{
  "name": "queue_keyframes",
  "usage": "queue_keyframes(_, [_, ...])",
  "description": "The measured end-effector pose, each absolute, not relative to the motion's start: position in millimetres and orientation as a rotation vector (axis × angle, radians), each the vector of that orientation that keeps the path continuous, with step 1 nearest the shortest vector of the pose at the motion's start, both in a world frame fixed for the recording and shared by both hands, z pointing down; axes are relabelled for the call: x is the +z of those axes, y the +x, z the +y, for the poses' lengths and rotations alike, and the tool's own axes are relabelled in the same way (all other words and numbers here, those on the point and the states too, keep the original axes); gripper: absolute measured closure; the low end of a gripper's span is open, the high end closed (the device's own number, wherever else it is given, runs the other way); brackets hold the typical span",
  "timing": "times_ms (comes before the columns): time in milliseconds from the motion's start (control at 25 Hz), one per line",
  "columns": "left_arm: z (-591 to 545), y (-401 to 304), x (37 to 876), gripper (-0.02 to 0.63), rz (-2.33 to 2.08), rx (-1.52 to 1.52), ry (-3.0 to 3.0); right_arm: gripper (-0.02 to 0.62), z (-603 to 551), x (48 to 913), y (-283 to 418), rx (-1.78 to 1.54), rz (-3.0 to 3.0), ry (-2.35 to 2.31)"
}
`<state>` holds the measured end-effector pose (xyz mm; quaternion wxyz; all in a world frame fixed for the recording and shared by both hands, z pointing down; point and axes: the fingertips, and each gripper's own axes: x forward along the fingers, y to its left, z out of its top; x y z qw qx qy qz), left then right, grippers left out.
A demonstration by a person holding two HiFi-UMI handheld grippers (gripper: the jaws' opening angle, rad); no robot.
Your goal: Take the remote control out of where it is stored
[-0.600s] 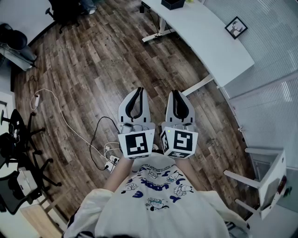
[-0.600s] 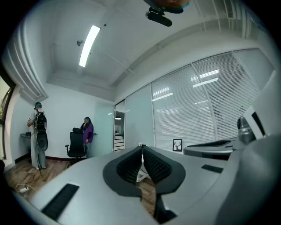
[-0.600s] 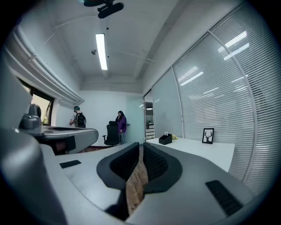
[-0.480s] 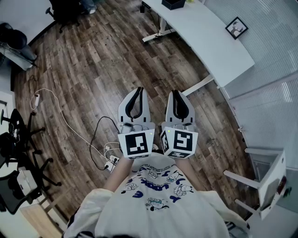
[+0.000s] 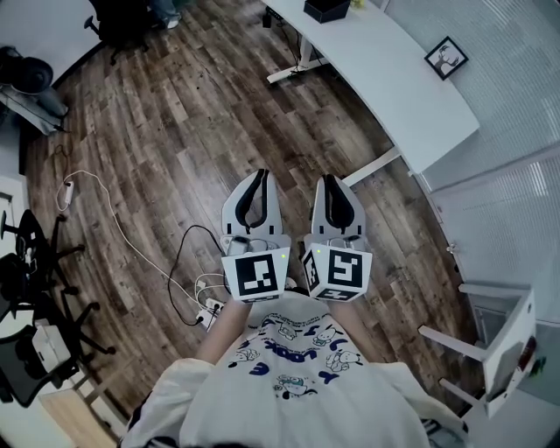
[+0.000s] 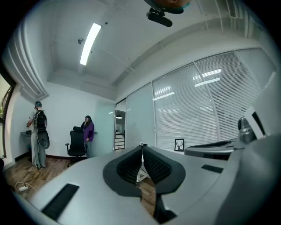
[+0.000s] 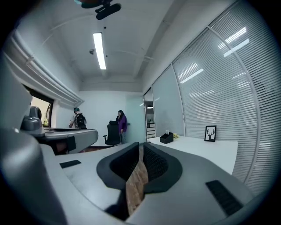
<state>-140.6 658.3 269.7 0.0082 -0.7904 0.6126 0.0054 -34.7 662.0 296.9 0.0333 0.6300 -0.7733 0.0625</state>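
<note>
Over wooden floor (image 5: pixel 157 131), short of the bench (image 5: pixel 394 79), held left gripper (image 5: pixel 261 173) and right gripper (image 5: pixel 330 178) side by side with jaws pressed together on nothing; saw no remote control, guessed it inside the black box (image 5: pixel 325 9) on that bench's far end, nearer the right gripper.

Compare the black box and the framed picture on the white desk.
The black box is black all over; the framed picture has a black frame around a pale sheet with a dark antlered figure. The black box sits low on the white desk; the framed picture stands upright. The black box is toward the desk's far end; the framed picture is nearer, beside the blinds. Both rest on the white desk.
</note>
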Motion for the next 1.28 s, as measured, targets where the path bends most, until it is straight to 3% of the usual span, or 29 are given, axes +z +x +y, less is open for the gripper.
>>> queue_keyframes(1280, [447,-176,284,0.581,1.932,-0.015,-2.487,0.545,448,304,-58,0.144,-2.334,1.949])
